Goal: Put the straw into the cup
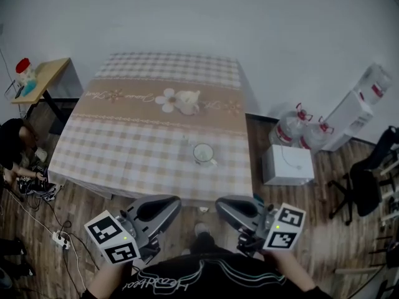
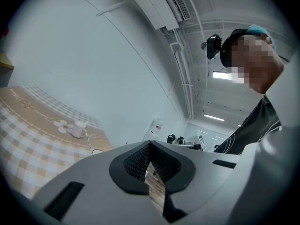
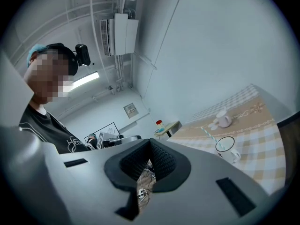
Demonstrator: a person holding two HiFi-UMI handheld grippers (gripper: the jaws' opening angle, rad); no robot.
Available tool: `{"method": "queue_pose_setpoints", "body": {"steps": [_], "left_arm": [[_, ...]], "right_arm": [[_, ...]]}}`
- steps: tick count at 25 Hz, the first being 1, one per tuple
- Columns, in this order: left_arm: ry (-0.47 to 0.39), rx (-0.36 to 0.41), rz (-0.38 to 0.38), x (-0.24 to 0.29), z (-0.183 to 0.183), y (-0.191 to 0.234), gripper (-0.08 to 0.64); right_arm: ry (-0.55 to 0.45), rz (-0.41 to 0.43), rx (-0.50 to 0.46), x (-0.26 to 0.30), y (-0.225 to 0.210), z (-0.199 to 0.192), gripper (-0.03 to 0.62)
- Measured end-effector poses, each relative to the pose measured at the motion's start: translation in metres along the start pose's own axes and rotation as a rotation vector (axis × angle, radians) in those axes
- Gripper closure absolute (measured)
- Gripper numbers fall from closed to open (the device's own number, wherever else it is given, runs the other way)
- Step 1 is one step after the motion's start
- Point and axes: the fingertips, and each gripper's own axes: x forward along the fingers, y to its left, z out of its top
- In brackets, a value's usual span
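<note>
Left tool (image 1: 169,203) clenched: in the left gripper view, ridged pads (image 2: 136,161) pressed together at the tip, nothing between the jaws, only wooden floor visible through the slit below. Right tool (image 1: 225,204) clenched and empty too, pads meeting at the tip in the right gripper view, floor and cables visible beneath. Both held low before the body, side by side, short of the near edge of the table (image 1: 124,149) and well apart from everything on it. Marker cubes (image 1: 112,235) turned up toward the head camera.

Straw (image 3: 210,134) already in the cup (image 3: 226,153): striped, lower end inside the rim, upper end leaning out toward the far left. Cup white with a dark rim, upright on the checked cloth, right of the table's middle and nearer the front edge, handle toward the near right. Beyond it, on the beige band with the flower print (image 1: 166,99), a small white jug (image 1: 189,101), well apart from the cup.

Right of the table, on the wooden floor: a white box (image 1: 288,164), two red-topped water bottles (image 1: 288,129), a water dispenser (image 1: 356,108) against the wall, a dark office chair (image 1: 369,170). Left of the table: a small wooden side table (image 1: 48,78) with a red-lidded jar (image 1: 24,67), and another person (image 1: 14,143) low beside it. Power strip (image 1: 60,236) on the floor near the left tool.
</note>
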Motion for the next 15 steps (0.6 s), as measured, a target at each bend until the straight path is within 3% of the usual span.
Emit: {"method": "queue_pose_setpoints", "body": {"steps": [7, 15], "left_arm": [[0.011, 0.056, -0.018, -0.005, -0.002, -0.017, 0.563], [-0.012, 0.033, -0.033, -0.012, 0.003, -0.022, 0.561]], "right_arm": [[0.019, 0.008, -0.062, 0.002, 0.023, -0.006, 0.581], [0.008, -0.005, -0.057, 0.0, 0.029, -0.007, 0.581]]}}
